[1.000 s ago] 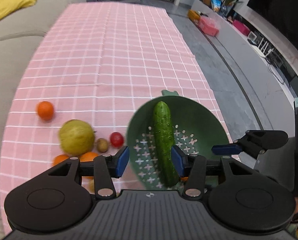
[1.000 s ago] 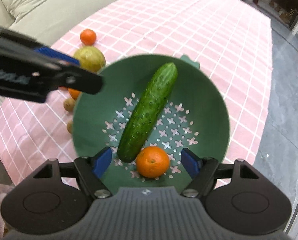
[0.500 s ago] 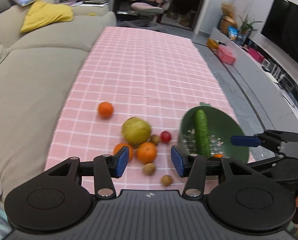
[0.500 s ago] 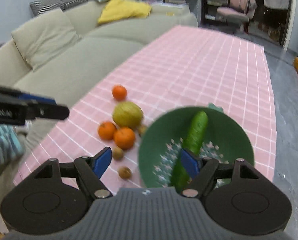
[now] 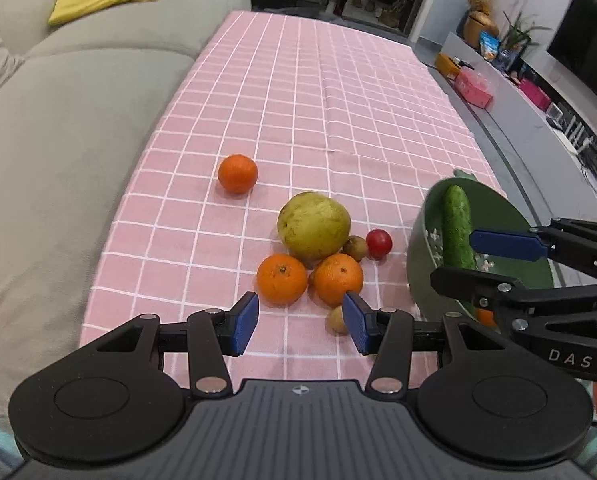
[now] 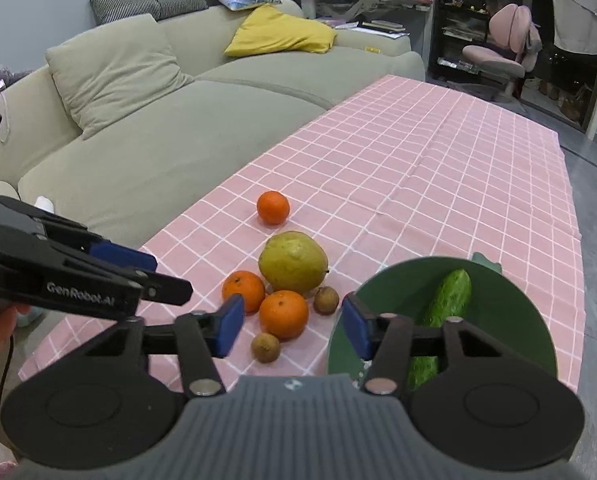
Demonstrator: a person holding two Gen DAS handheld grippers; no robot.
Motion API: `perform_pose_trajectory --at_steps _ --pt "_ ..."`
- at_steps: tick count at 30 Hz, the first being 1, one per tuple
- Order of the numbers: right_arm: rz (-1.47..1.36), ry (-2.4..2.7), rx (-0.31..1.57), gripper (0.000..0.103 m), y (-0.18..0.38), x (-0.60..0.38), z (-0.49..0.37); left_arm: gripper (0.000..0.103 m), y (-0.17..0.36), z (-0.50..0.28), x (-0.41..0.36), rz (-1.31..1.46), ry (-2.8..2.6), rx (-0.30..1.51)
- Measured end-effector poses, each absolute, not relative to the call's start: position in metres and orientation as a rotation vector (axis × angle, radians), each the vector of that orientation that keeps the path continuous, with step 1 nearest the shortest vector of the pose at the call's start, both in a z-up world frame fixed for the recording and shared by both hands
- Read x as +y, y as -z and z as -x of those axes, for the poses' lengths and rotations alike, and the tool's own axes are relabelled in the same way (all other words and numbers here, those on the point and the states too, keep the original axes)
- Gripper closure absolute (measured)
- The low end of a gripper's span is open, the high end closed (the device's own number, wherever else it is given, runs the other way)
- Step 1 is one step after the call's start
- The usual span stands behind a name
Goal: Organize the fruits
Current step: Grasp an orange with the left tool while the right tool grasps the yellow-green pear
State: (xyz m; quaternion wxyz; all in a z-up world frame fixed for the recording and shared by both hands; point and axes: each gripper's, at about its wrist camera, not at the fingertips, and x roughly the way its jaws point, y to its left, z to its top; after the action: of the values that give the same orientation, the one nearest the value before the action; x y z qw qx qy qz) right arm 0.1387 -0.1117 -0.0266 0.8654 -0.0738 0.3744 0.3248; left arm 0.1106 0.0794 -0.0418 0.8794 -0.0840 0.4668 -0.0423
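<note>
Both your grippers hold nothing: left gripper [image 5: 300, 322] has fingers partly apart above the near oranges [image 5: 337, 278], right gripper [image 6: 292, 330] is closing on empty air over the fruit cluster, with the cucumber [image 6: 444, 306] lying in the green colander [image 6: 510, 308] at right.

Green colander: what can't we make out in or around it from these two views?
- Green colander, right wrist view: its near floor is hidden by the right gripper.
- Left wrist view: the orange inside is mostly hidden behind the right gripper's fingers.
- Cherry tomato: absent from right wrist view.
</note>
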Motion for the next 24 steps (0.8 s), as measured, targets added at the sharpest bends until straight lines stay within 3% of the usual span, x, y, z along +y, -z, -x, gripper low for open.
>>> perform_pose_trajectory --at_steps 18,24 --pt "0.151 -0.807 0.911 0.053 0.074 -0.069 -0.233 0.046 0.104 -0.164 0.098 0.373 0.002 1.062" --pt "0.086 -0.833 0.964 0.045 0.085 -0.067 -0.254 0.044 0.117 -0.169 0.102 0.42 0.007 1.075"
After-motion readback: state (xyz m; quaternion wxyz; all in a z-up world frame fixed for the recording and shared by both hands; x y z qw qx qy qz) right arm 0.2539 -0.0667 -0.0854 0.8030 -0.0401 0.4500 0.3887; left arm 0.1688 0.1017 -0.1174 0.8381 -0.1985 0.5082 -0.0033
